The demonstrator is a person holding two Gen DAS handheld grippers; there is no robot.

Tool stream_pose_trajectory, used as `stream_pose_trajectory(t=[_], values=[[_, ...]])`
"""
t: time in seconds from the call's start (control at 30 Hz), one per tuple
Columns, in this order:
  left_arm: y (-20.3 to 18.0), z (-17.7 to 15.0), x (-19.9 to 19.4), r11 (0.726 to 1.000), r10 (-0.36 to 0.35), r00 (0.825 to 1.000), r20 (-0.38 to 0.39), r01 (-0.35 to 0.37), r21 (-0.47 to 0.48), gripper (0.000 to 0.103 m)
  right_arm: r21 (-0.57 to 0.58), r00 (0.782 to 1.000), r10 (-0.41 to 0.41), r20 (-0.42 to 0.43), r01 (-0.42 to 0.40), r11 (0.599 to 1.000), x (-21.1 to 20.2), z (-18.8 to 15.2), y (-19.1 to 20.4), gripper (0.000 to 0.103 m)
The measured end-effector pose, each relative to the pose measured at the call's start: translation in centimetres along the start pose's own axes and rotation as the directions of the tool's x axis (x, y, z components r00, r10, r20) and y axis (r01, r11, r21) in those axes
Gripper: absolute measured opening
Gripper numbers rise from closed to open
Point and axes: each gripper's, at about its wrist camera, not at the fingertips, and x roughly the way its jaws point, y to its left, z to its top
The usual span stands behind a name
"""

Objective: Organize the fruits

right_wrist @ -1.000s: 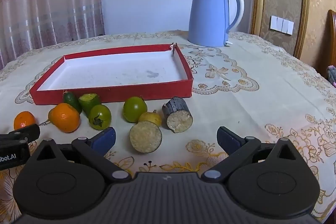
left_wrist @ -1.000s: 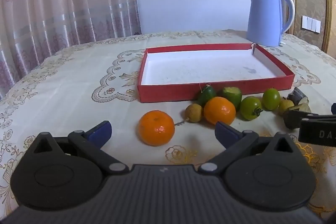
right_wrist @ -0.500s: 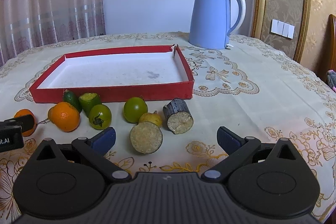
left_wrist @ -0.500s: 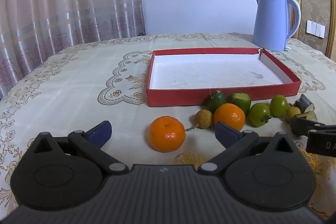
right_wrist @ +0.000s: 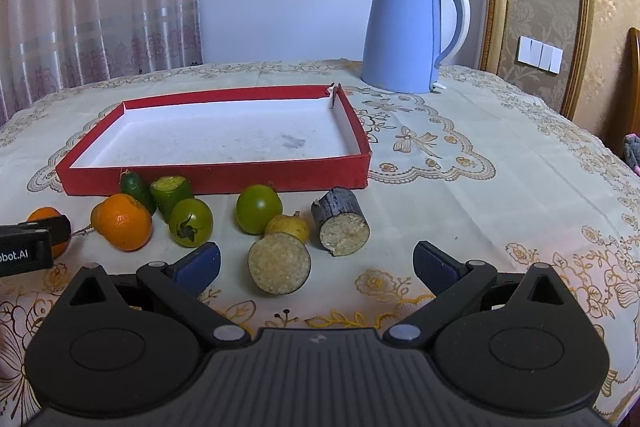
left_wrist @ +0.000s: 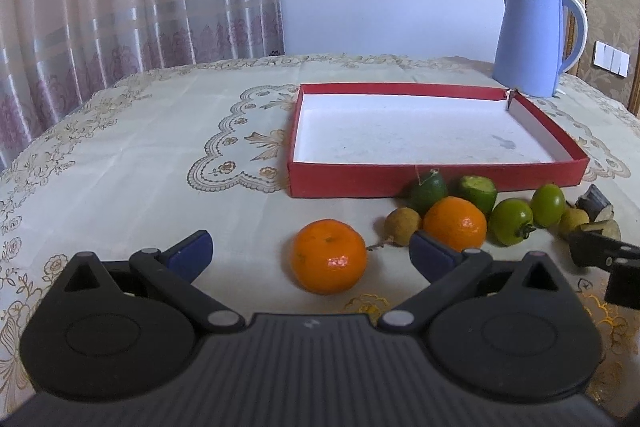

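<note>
A shallow red tray (left_wrist: 436, 181) with a white floor lies on the table, also in the right wrist view (right_wrist: 216, 177). In front of it lies a row of fruit: a loose orange (left_wrist: 329, 256), a second orange (left_wrist: 455, 224), a small brown fruit (left_wrist: 402, 220), several green fruits (left_wrist: 512, 221) and cut sugarcane pieces (right_wrist: 279, 263). My left gripper (left_wrist: 310, 253) is open, with the loose orange between its fingers. My right gripper (right_wrist: 317, 265) is open, low over the table with a cane piece between its fingers.
A blue electric kettle (left_wrist: 532, 39) stands behind the tray's far right corner, also in the right wrist view (right_wrist: 408, 31). The table has a cream embroidered cloth (left_wrist: 140, 155). Curtains hang behind on the left; a wall with a switch plate (right_wrist: 540, 54) is on the right.
The left gripper has swung left and drawn back a little, so the tray and fruit sit further right in its view. The right gripper has barely moved. Both stay open.
</note>
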Motion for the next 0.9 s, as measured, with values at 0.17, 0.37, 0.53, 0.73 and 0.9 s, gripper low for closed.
stream_pose_trajectory(t=[0.17,0.37,0.53,0.73,0.9], values=[[-0.22,-0.03,0.07,1.0,0.003,1.0,0.0,-0.003,0.009,0.103,-0.011,1.0,0.005,-0.008,-0.005,1.0,0.16,0.02,0.2,0.103],[-0.27,-0.05,0.06,1.0,0.005,1.0,0.003,-0.006,0.011,0.103,-0.008,1.0,-0.014,-0.017,0.014,1.0,0.34,0.17,0.34,0.103],[-0.28,-0.12,0.11,1.0,0.005,1.0,0.002,-0.005,0.013,0.103,-0.009,0.999,-0.02,-0.025,0.019,1.0,0.58,0.15,0.55,0.103],[-0.24,-0.15,0.3,1.0,0.008,1.0,0.001,-0.009,0.012,0.103,-0.017,1.0,-0.022,-0.02,0.022,1.0,0.58,0.12,0.8,0.103],[-0.13,-0.22,0.29,1.0,0.011,1.0,-0.002,-0.011,0.015,0.103,-0.012,1.0,-0.02,-0.021,0.019,1.0,0.56,0.08,0.72,0.103]])
